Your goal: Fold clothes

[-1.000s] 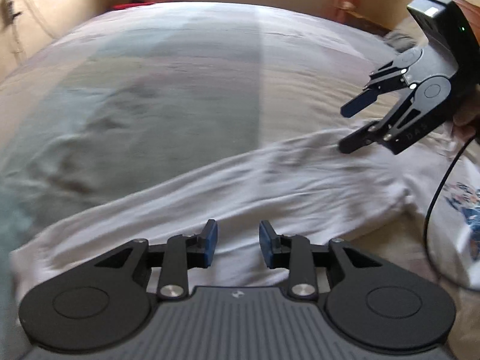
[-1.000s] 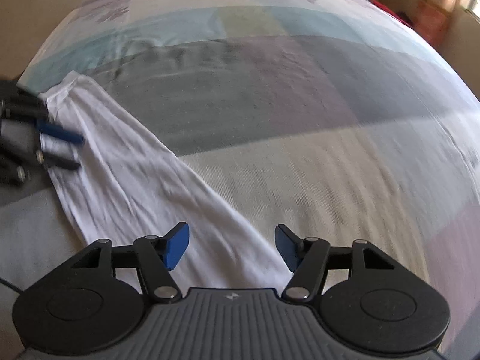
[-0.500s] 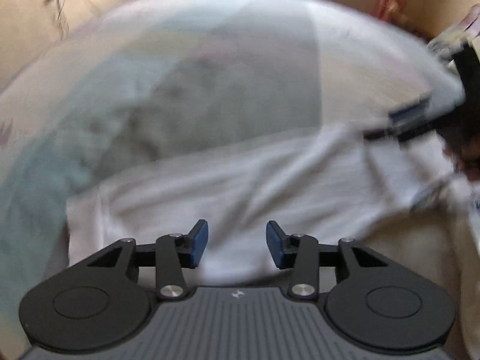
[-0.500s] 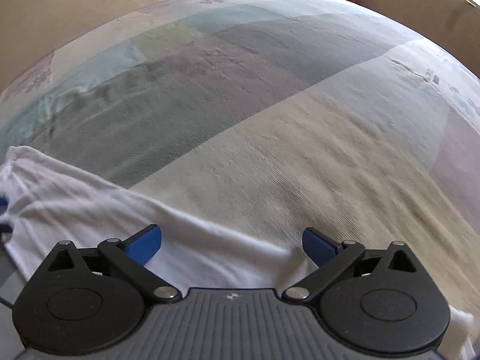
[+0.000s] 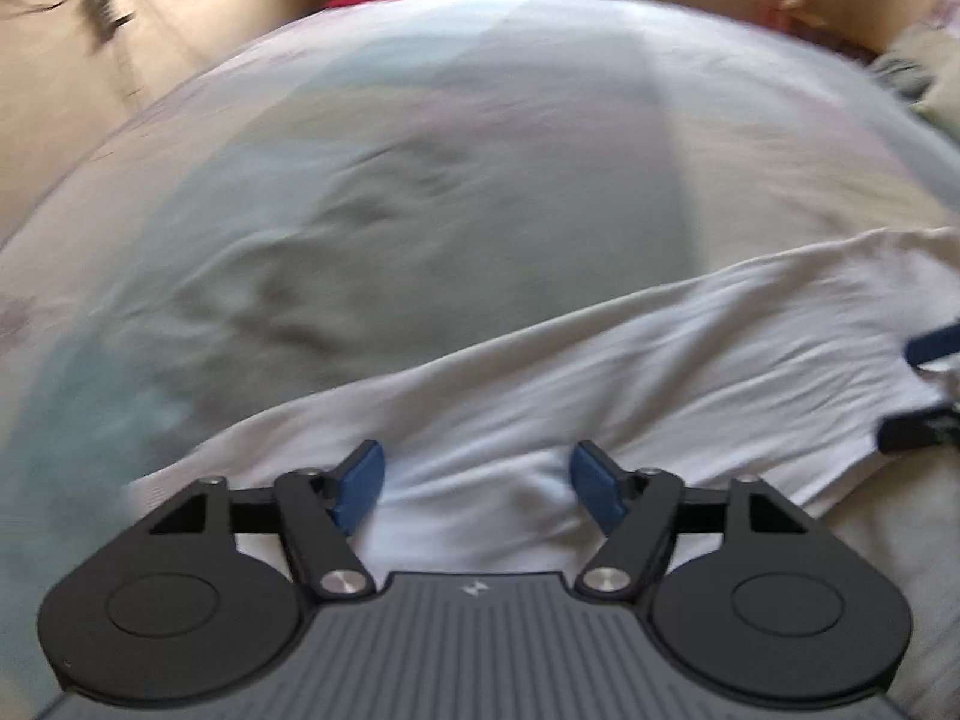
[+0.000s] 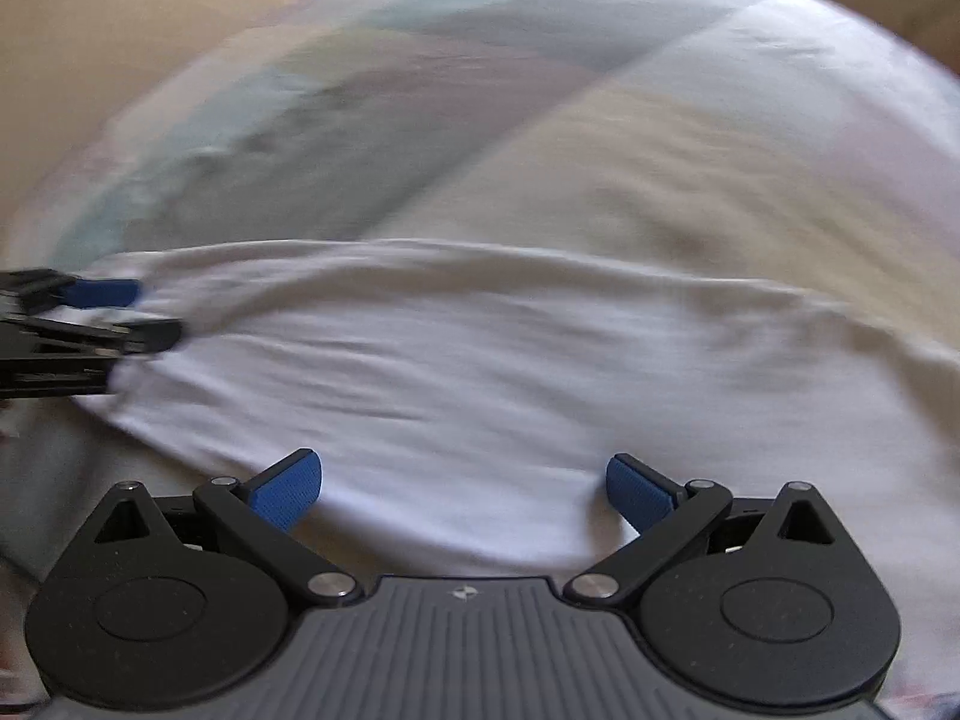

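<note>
White garment (image 6: 480, 372), thin knit by the look, is lying as a long wrinkled band across the patchwork bedsheet (image 5: 480, 192). Left gripper (image 5: 480, 483) is hovering over its near edge, blue pads spread, gripping nothing. Right gripper (image 6: 465, 489) is likewise spread wide above the cloth, empty. Judging: light, limp, will sag and bunch, no slip risk. Best pinched at a hem or corner, both layers together. Frames blurred; fold state unclear.

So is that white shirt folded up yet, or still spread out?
Still spread out: the white shirt lies as one long wrinkled strip across the bed. Both views are blurred, so whether it is doubled over: cannot tell.
</note>
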Action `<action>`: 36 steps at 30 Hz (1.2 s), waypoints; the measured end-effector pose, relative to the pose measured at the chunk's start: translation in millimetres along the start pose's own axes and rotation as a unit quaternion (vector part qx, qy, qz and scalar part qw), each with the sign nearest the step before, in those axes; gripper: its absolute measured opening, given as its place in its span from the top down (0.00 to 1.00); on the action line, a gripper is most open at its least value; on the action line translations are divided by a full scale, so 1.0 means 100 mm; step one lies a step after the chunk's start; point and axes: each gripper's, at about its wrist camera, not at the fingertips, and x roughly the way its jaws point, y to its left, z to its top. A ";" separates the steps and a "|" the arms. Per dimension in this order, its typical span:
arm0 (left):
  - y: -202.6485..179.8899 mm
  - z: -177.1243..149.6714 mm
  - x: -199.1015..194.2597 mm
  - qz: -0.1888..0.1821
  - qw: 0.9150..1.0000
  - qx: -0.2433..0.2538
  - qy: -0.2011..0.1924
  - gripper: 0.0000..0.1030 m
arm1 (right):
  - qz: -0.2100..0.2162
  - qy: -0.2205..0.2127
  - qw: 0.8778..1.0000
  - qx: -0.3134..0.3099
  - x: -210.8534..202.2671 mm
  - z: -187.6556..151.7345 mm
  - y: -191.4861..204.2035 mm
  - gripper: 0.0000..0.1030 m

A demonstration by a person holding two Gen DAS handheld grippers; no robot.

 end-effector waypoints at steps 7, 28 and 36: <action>0.21 0.12 -0.15 0.030 0.998 -0.056 0.006 0.33 | 0.070 -0.006 0.997 -0.014 -0.07 0.04 0.27 0.00; -0.41 0.53 0.12 -0.198 0.973 -0.114 0.033 0.30 | 0.007 0.014 0.986 -0.167 -0.03 -0.29 0.35 0.00; -0.84 0.68 0.29 -0.175 0.981 -0.066 0.040 0.29 | -0.001 0.022 0.983 -0.182 -0.04 -0.45 0.41 0.00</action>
